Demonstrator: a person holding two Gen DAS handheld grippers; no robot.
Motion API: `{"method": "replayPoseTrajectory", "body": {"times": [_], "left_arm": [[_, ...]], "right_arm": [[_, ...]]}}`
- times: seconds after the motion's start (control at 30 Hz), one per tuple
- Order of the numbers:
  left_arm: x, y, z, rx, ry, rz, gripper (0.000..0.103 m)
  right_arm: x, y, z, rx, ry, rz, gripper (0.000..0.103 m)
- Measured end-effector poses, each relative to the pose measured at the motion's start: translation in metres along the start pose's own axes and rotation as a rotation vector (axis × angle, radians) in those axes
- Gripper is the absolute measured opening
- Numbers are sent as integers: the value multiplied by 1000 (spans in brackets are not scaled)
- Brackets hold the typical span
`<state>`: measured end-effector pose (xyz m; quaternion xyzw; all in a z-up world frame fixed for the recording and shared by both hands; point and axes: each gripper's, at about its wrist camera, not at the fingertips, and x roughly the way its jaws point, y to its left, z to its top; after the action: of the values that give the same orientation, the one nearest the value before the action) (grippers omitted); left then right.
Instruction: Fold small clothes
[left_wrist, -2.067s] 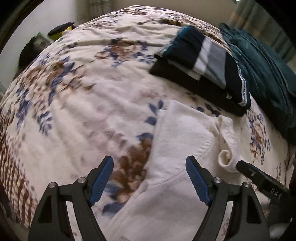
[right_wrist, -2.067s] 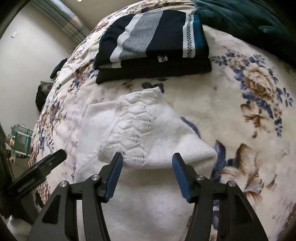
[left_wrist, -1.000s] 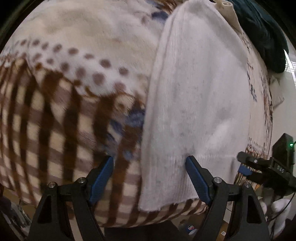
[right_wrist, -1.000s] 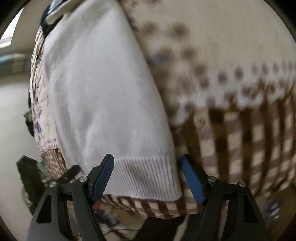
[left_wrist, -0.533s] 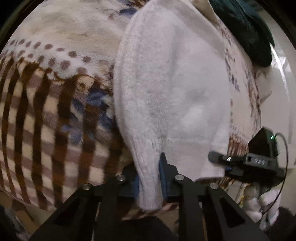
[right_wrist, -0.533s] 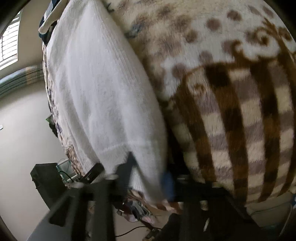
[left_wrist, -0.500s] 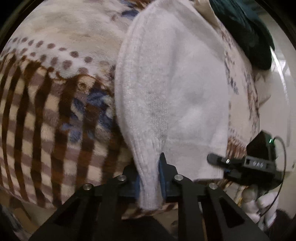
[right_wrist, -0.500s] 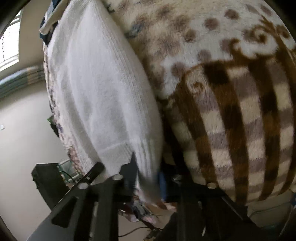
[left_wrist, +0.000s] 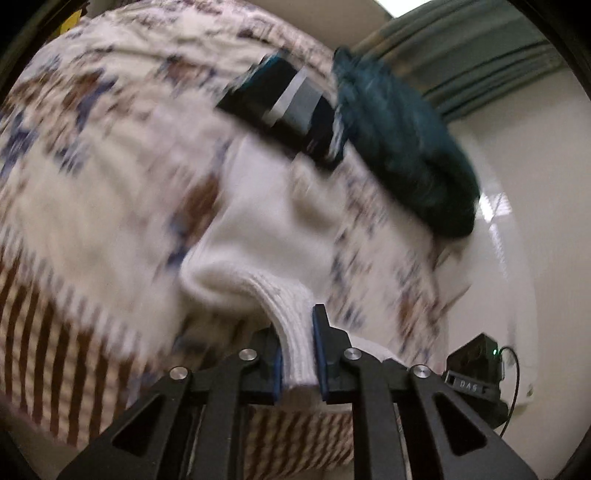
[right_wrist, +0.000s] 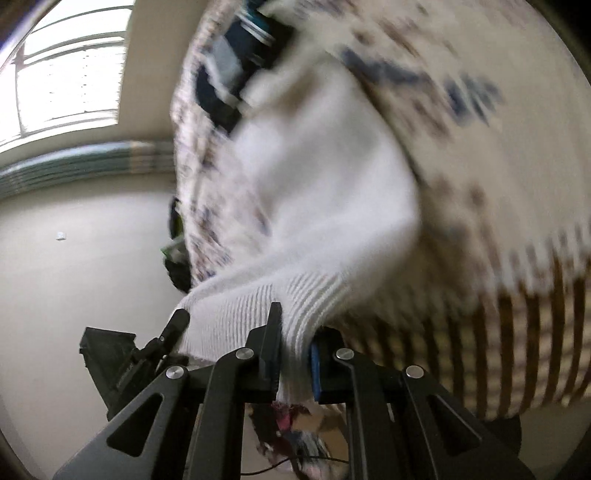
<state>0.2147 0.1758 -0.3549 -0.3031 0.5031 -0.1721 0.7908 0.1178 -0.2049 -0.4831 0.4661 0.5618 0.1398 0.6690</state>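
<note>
Since the earlier frames: both claws raised from the near edge of the bed, with the ribbed hem of the white knit sweater (left_wrist: 266, 229) lifted off the blanket; view swung upward, so folded clothes and curtain now visible again. Strong motion blur in both views.

Left gripper (left_wrist: 298, 350): jaws just closed to a narrow gap within the last second, blue pads clamped on a bunched fold of the ribbed hem. Cloth between the pads, standing up out of them and curving away toward the bed.

Right gripper (right_wrist: 293, 354): jaws likewise just closed down, pads pinching the opposite corner of the same ribbed hem (right_wrist: 258, 310). Hem stretched sideways from this claw toward the left gripper, seen at lower left of the right wrist view.

Sweater body: draped from both claws back onto the floral blanket (left_wrist: 92, 177), far end resting on the bed just beside the folded dark striped garments (left_wrist: 288, 107). Brown striped border of the blanket hanging over the bed edge below the hem.

Dark teal bedding (left_wrist: 402, 158) heaped beside the folded stack, at the far side of the bed. Green curtain (left_wrist: 472, 55) behind it, against a pale wall. Bright window (right_wrist: 66, 70) at upper left of the right wrist view.
</note>
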Motion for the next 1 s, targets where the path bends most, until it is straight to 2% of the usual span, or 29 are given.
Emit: {"method": "replayPoseTrajectory", "body": {"times": [0.07, 0.2, 0.33, 0.4, 0.43, 0.47, 0.5, 0.53, 0.57, 0.6, 0.63, 0.7, 0.8, 0.9, 1.0], "left_arm": [[-1, 0, 31, 2, -28, -34, 11], [30, 0, 94, 9, -64, -48, 11], [92, 10, 158, -18, -48, -32, 12], [132, 25, 186, -51, 2, -22, 15], [152, 37, 201, -91, 38, -25, 19], [163, 46, 209, -116, 61, -22, 27], [171, 55, 217, -144, 76, -23, 31], [175, 66, 225, -172, 72, -45, 34], [174, 70, 228, -183, 60, -58, 40], [172, 76, 231, -187, 47, -61, 46], [170, 80, 233, -181, 35, -54, 54], [171, 86, 233, -142, 31, -15, 56], [193, 88, 230, -54, 86, 72, 56], [231, 90, 226, 24, 180, 129, 56], [271, 91, 219, 101, 278, 204, 56]], "right_arm": [[-7, 27, 29, -29, -45, 13, 13], [4, 86, 100, -65, -134, 19, 13], [42, 127, 180, -70, -179, -32, 13], [70, 135, 223, -51, -181, -83, 13], [86, 132, 246, -25, -169, -102, 16], [94, 130, 260, -11, -162, -114, 17], [101, 122, 271, -3, -155, -144, 26], [107, 117, 283, 7, -144, -164, 40], [109, 111, 290, 16, -146, -170, 47], [107, 106, 293, 18, -164, -163, 60], [104, 101, 293, 13, -176, -156, 62], [97, 91, 293, 5, -196, -170, 62], [96, 66, 291, 31, -180, -199, 62], [113, 45, 297, 62, -147, -220, 62], [137, 30, 308, 82, -107, -198, 62]]}}
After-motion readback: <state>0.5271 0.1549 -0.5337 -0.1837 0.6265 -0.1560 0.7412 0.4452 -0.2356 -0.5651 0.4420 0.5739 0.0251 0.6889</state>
